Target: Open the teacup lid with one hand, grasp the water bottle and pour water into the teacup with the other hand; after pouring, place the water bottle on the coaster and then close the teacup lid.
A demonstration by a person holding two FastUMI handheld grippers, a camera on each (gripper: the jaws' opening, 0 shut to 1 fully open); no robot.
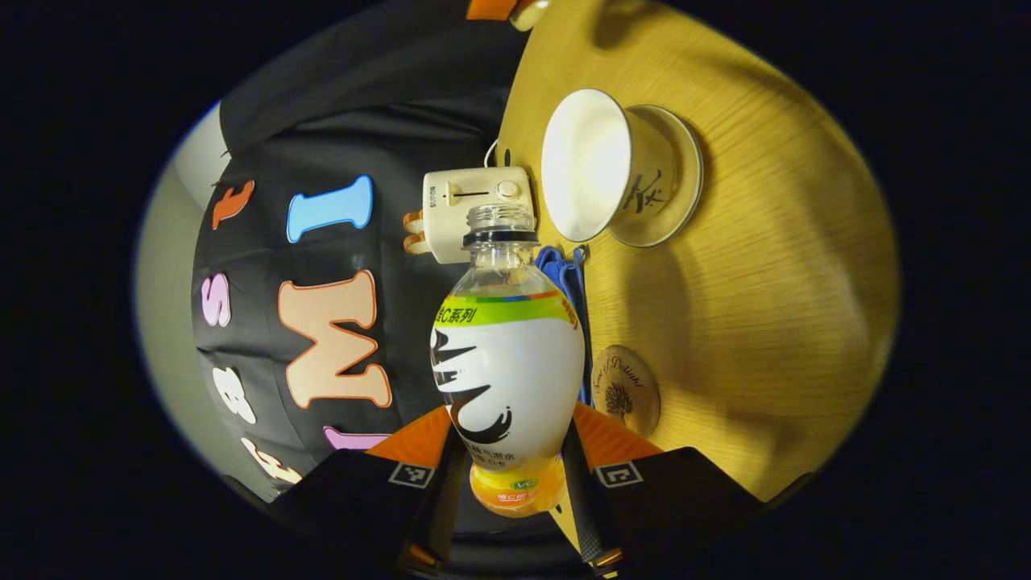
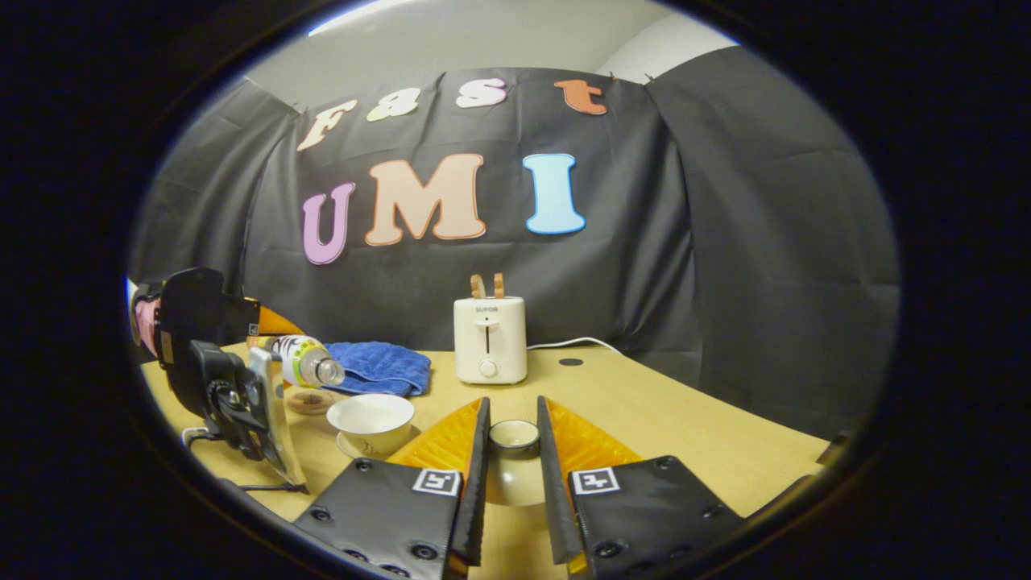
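Teacup (image 1: 600,165) sits uncovered on its saucer (image 1: 672,181) on the wood-grain bench (image 1: 765,306), w/ the toaster (image 1: 475,211) just behind it toward the booth wall. Blue towel (image 1: 568,278) lies beside the toaster; round brown coaster (image 1: 627,389) rests near the cup, bare. In the right gripper view same layout: toaster (image 2: 490,338) at the back w/ two bread slices poking up and a white cord trailing off, towel (image 2: 378,368) left of the toaster, cup (image 2: 372,421) in front of the towel, coaster (image 2: 310,399) partly hidden behind the cup and the left gripper (image 2: 233,387).

Water bottle (image 1: 507,362) is clenched in my left jaws low on its body. It's tipped over, long axis near level, uncapped mouth pointing toward the cup; right gripper view shows the bottle (image 2: 302,360) w/ neck just above and left of the cup rim. Can't tell if water is flowing. Bottle is clear plastic, bulbous, w/ white wrap label, green band, orange base.

My right jaws grasp the teacup lid (image 2: 514,459), held in front of the toaster, right of the cup. Lid is pale glazed ceramic, domed, w/ a round ringed knob (image 2: 514,433). Cup is white, flared bowl shape w/ dark brush mark on the side.
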